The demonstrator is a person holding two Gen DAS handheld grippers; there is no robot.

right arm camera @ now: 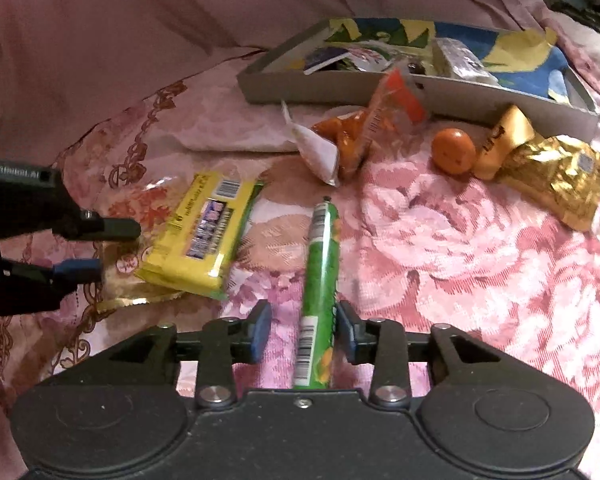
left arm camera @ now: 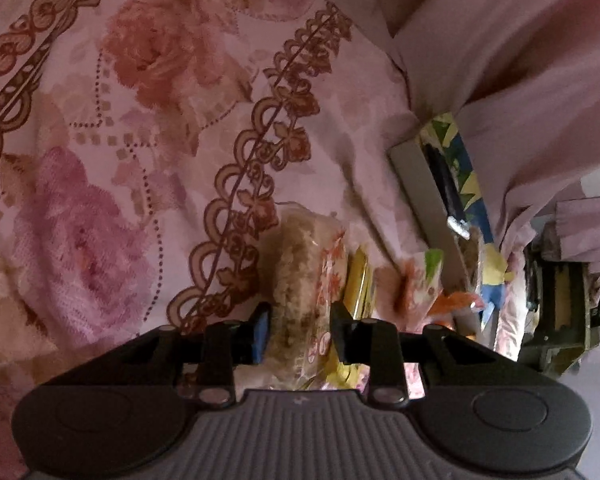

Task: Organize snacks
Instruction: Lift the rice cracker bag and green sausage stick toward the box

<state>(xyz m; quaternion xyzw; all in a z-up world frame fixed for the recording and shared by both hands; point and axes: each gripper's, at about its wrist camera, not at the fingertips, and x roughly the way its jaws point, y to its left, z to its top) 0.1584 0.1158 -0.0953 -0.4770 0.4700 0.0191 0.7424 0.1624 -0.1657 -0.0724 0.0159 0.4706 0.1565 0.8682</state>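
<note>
On the pink floral bedspread [right arm camera: 440, 240], the right gripper [right arm camera: 304, 330] has its jaws spread around a green snack tube [right arm camera: 320, 280]; the tube lies lengthwise between them, touching the right pad, apart from the left. Left of it lies a yellow packet [right arm camera: 198, 236], resting partly on a clear-wrapped rice cake [left arm camera: 300, 280]. The left gripper [left arm camera: 298, 332] straddles that rice cake with its jaws apart, the blue pad against the cake's side. Farther back sits a grey tray [right arm camera: 340, 90] lined with blue and yellow paper, holding several small packets. Just in front of the tray lie an orange snack bag [right arm camera: 364, 132], a small orange fruit [right arm camera: 453, 151] and a gold foil packet [right arm camera: 556, 180]
</note>
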